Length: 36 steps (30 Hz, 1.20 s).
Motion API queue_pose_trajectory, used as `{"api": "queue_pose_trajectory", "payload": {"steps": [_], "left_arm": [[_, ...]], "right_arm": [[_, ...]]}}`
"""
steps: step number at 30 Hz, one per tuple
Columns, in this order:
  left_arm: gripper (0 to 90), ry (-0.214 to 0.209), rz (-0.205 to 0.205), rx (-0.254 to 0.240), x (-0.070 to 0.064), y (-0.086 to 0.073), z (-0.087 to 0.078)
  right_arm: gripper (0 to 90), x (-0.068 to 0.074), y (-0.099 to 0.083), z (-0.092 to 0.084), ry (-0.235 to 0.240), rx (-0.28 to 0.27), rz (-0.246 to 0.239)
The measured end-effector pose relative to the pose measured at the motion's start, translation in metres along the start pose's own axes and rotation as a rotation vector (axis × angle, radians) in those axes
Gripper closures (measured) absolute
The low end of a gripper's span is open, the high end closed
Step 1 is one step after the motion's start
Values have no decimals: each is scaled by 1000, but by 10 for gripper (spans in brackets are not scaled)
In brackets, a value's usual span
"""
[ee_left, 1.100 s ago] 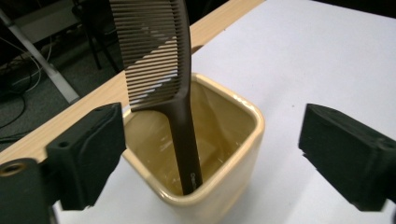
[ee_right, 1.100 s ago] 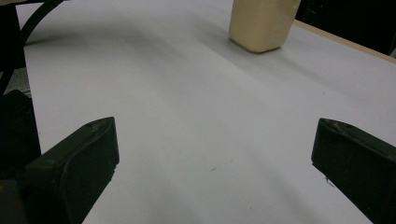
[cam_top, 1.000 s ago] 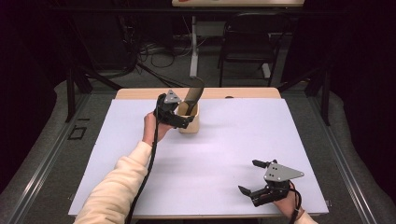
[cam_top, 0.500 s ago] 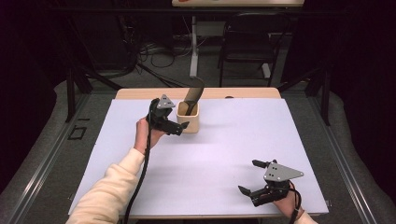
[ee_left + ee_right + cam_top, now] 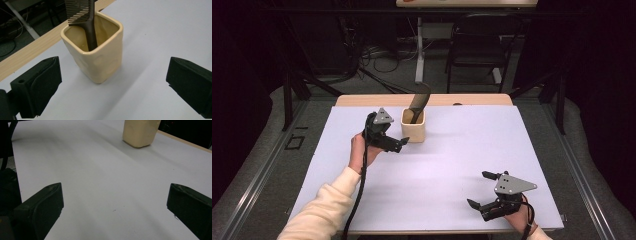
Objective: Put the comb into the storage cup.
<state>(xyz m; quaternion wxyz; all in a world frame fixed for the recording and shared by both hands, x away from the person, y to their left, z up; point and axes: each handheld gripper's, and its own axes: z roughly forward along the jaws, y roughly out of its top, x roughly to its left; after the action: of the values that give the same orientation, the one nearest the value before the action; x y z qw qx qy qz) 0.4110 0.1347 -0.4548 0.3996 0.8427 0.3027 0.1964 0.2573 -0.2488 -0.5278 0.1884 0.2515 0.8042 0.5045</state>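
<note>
- Standing near the bench's [image 5: 452, 170] far edge, the cream cup [image 5: 413, 131] holds a dark comb [image 5: 418, 106].
- Left gripper [image 5: 395, 145], jaws spread, has pulled back from the cup.
- Right gripper [image 5: 478, 190] stays spread, near corner.

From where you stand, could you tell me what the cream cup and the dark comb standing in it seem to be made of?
The cup looks like glazed ceramic: thick rounded rim, glossy cream surface with soft highlights and slight dimples. The comb seems to be moulded plastic: dark brown, smooth, semi-matte, with fine even teeth. Neither can be confirmed by sight alone.
</note>
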Motion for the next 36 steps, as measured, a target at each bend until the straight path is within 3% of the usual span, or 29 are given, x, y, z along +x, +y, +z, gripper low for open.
{"api": "queue_pose_trajectory", "payload": {"steps": [17,36], "left_arm": [[0,3,-49,-2,-10,-33,-17],[0,0,-58,3,-21,-54,-32]], "right_arm": [[3,0,0,1,1,3,-7],[3,-1,0,2,-6,7,-9]]}}
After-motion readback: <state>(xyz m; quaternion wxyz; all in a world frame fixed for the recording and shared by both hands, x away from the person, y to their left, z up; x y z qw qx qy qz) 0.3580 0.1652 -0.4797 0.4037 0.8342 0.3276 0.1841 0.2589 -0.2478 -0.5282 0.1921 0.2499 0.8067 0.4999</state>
